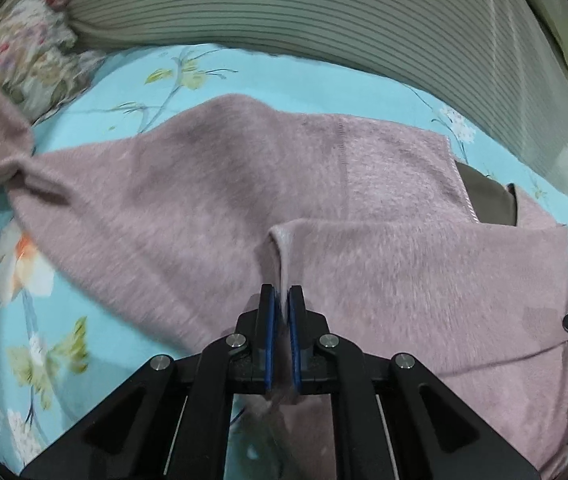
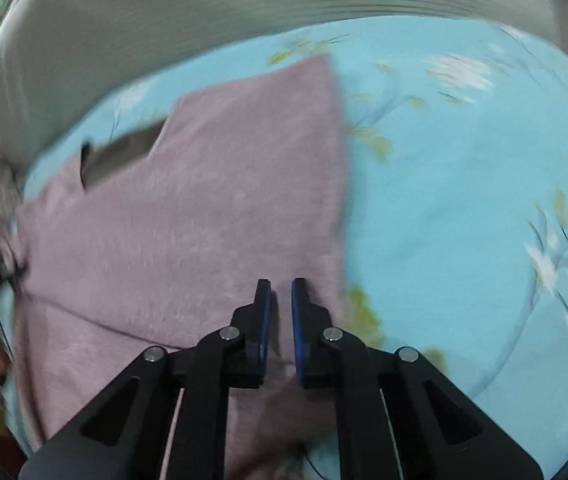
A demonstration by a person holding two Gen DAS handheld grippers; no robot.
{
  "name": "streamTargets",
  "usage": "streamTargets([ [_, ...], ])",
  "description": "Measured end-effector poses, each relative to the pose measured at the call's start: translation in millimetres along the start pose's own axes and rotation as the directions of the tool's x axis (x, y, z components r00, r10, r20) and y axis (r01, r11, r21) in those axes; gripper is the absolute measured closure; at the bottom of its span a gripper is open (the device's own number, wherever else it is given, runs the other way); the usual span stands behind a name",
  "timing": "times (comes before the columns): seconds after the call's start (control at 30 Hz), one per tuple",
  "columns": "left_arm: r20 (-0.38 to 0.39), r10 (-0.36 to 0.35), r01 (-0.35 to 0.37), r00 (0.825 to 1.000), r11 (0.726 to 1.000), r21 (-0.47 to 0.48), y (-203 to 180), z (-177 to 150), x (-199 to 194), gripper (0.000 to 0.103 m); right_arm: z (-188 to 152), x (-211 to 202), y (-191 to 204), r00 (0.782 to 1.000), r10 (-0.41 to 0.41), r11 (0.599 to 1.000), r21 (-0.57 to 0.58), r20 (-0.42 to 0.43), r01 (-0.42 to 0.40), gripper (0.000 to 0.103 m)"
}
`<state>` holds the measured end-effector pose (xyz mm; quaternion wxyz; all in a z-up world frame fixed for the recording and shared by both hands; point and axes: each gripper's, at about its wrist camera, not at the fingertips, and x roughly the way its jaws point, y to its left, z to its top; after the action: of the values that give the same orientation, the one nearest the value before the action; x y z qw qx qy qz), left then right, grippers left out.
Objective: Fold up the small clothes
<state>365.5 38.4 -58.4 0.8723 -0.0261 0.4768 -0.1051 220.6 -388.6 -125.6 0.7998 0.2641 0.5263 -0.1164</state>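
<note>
— So where does the fold stand?

— Mid-fold, I'd say. I have the left gripper pinched down on a raised ridge of the mauve fuzzy garment, its blue pads nearly together with the cloth caught between them. From that pinch the garment spreads away across the turquoise floral bedsheet, one sleeve trailing off toward the far left, the dark collar lining showing off to the right.

— And your other hand?

— My right gripper hovers low over the garment's near right edge, fingers drawn close with only a narrow slit between them. I see cloth behind the gap, but I can't make out anything clamped in it, and the view is blurred.

— What comes next?

— I judge the flap in my left hand has to be carried across the body and laid flat. That calls for the right gripper to take its own hold near that edge, so both sides lift evenly; otherwise this soft fabric will likely sag and crease.

— Anything nearby to mind?

— Only the striped grey cushion beyond the garment, well apart from it.
</note>
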Motion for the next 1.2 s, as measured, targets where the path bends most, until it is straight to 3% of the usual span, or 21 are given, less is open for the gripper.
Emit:
streamTargets([
  [0.1,0.028,0.020,-0.019,0.999,0.999,-0.035,18.0,-5.0,-17.8,0.082,-7.7,-26.1,9.1,0.994,0.095,0.995,0.001,0.054,-0.095,0.087],
  [0.23,0.074,0.054,-0.045,0.996,0.992,-0.117,54.7,-3.4,-40.6,0.066,-23.0,-47.0,35.1,0.971,0.231,0.972,-0.064,0.058,-0.228,0.054],
  [0.27,0.087,0.068,-0.056,0.994,0.989,-0.139,66.1,-2.0,-46.0,0.064,-28.4,-51.7,41.0,0.966,0.250,0.966,-0.081,0.058,-0.245,0.051],
  [0.33,0.099,0.101,-0.081,0.990,0.978,-0.193,91.2,0.9,-54.2,0.047,-37.5,-54.6,51.4,0.960,0.278,0.957,-0.101,0.046,-0.272,0.051],
  [0.4,0.109,0.150,-0.117,0.983,0.958,-0.260,121.6,6.5,-62.1,0.043,-47.8,-57.8,59.2,0.955,0.296,0.950,-0.107,0.024,-0.292,0.051],
  [0.6,0.124,0.246,-0.170,0.961,0.884,-0.435,205.0,22.6,-84.7,0.037,-67.4,-59.4,74.9,0.947,0.320,0.940,-0.119,-0.020,-0.320,0.051],
  [0.73,0.139,0.360,-0.235,0.923,0.810,-0.538,257.0,37.7,-95.8,0.037,-72.7,-51.2,92.4,0.944,0.328,0.934,-0.138,-0.039,-0.330,0.051],
  [0.83,0.158,0.396,-0.250,0.904,0.792,-0.557,274.9,56.0,-101.0,0.037,-74.7,-48.0,103.1,0.941,0.334,0.928,-0.153,-0.057,-0.339,0.051],
  [0.9,0.186,0.417,-0.262,0.890,0.800,-0.539,274.1,68.5,-104.7,0.037,-77.0,-44.5,108.2,0.941,0.332,0.927,-0.162,-0.071,-0.339,0.051],
  [0.97,0.203,0.439,-0.287,0.875,0.809,-0.513,271.0,82.1,-105.0,0.037,-79.5,-39.2,111.0,0.941,0.328,0.927,-0.160,-0.087,-0.338,0.051],
  [1.0,0.208,0.446,-0.297,0.871,0.813,-0.501,269.0,87.6,-104.2,0.044,-81.4,-36.8,112.5,0.940,0.328,0.928,-0.156,-0.095,-0.339,0.051],
  [1.03,0.210,0.444,-0.300,0.871,0.820,-0.488,268.0,93.1,-102.8,0.068,-83.0,-34.8,112.9,0.939,0.329,0.927,-0.152,-0.101,-0.342,0.051],
  [1.1,0.181,0.446,-0.319,0.877,0.821,-0.474,271.7,99.3,-97.1,0.098,-86.5,-33.2,114.7,0.938,0.330,0.926,-0.156,-0.109,-0.344,0.051],
  [1.2,0.200,0.444,-0.304,0.874,0.819,-0.487,273.2,94.7,-101.6,0.100,-91.6,-36.4,114.9,0.935,0.337,0.921,-0.169,-0.109,-0.351,0.051],
])
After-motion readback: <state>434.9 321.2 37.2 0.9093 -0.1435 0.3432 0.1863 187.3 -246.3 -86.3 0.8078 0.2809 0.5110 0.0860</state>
